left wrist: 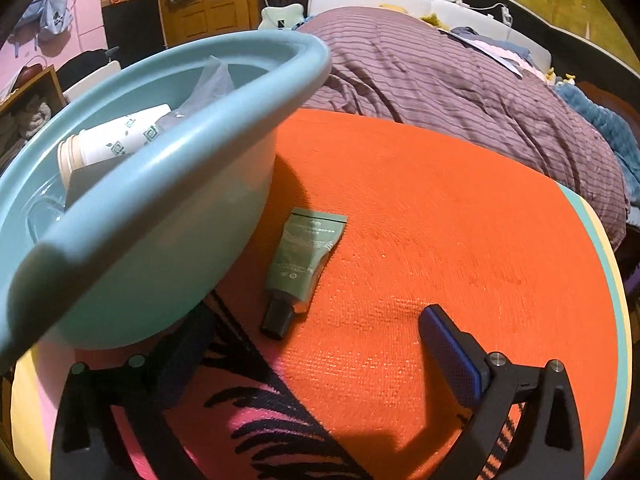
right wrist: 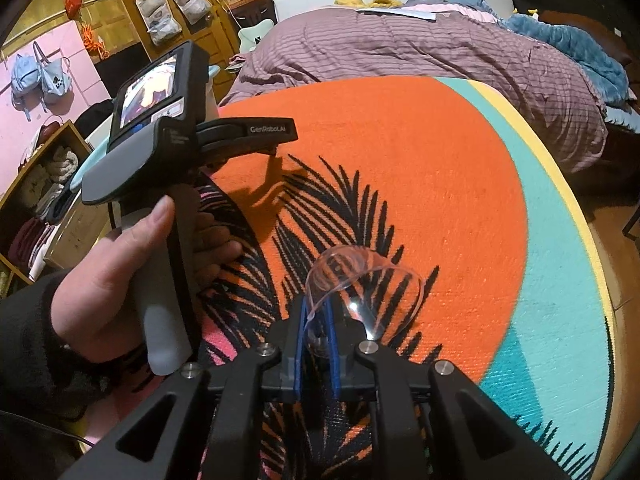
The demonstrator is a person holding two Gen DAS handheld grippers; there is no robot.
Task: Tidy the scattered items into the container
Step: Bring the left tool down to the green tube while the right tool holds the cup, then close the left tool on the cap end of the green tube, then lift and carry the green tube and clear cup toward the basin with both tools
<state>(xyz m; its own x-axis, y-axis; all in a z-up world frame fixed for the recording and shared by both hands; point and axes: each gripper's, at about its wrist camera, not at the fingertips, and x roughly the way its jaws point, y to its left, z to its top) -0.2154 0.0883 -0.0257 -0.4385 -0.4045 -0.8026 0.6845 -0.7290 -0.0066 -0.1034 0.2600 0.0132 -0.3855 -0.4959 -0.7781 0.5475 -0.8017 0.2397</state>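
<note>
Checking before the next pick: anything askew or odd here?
Yes: the blue basin sits tilted, rim raised toward the camera. The green tube lies loose beside it. The right gripper pinches a clear plastic cup by its rim.

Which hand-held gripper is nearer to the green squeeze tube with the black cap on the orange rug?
Left. The left hand-held gripper is open just before the green squeeze tube; the right hand-held gripper, clamping a clear plastic cup, shows no tube nearby.

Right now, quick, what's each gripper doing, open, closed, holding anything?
Left gripper: open, empty, green tube lying ahead of it.
Right gripper: closed on a clear plastic cup.
</note>
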